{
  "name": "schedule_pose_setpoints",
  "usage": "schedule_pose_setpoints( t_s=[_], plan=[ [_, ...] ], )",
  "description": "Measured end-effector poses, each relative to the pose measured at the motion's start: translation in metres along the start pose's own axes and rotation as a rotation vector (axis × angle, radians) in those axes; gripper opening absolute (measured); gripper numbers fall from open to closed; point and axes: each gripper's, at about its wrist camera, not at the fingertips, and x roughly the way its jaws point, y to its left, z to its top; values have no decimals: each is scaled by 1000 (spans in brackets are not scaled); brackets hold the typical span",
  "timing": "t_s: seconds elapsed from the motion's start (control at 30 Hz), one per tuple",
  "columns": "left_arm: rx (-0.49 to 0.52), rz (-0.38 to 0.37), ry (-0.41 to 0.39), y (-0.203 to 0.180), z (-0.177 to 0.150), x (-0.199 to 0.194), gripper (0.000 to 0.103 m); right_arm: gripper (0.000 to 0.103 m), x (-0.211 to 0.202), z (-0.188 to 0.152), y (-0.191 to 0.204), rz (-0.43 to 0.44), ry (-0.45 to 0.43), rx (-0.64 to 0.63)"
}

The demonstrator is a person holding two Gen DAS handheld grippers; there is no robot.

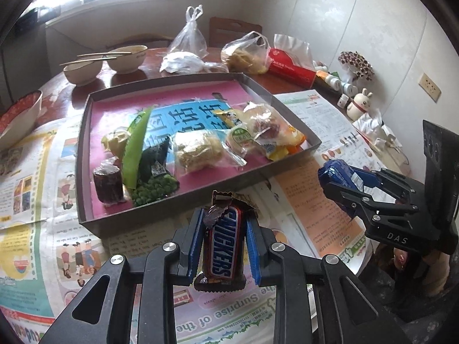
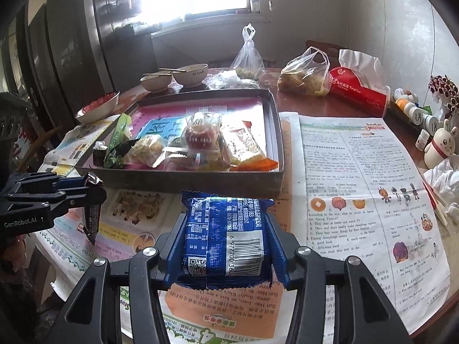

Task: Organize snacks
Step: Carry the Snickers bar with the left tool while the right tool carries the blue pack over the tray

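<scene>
My left gripper [image 1: 223, 220] is shut on a brown Snickers bar [image 1: 222, 240], held above the newspaper just in front of the grey tray [image 1: 86, 154]. That tray, lined in pink, holds several wrapped snacks, among them a green pea packet [image 1: 137, 146] and a clear bag with a bun [image 1: 265, 127]. My right gripper [image 2: 226, 218] is shut on a blue foil snack pack [image 2: 225, 235], barcode side up, near the tray's [image 2: 276, 132] front edge. In the left wrist view the right gripper [image 1: 338, 183] appears at the right with the blue pack [image 1: 337, 173]. The left gripper [image 2: 86, 192] shows at the left of the right wrist view.
Newspapers [image 2: 358, 189] cover the near table. Behind the tray stand two bowls with chopsticks [image 1: 106, 63], plastic bags [image 1: 189, 43], a red tissue pack [image 2: 358, 90] and a red-rimmed bowl [image 1: 20, 114]. Small bottles and a rabbit figure [image 1: 360, 103] line the right wall.
</scene>
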Motion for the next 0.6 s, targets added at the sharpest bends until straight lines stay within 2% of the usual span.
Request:
schedule_pose_setpoints(
  t_s=[0.6],
  plan=[
    [-35,-3,-25,4,6,-8,28,52,-3,11,-1,5,-27,8]
  ],
)
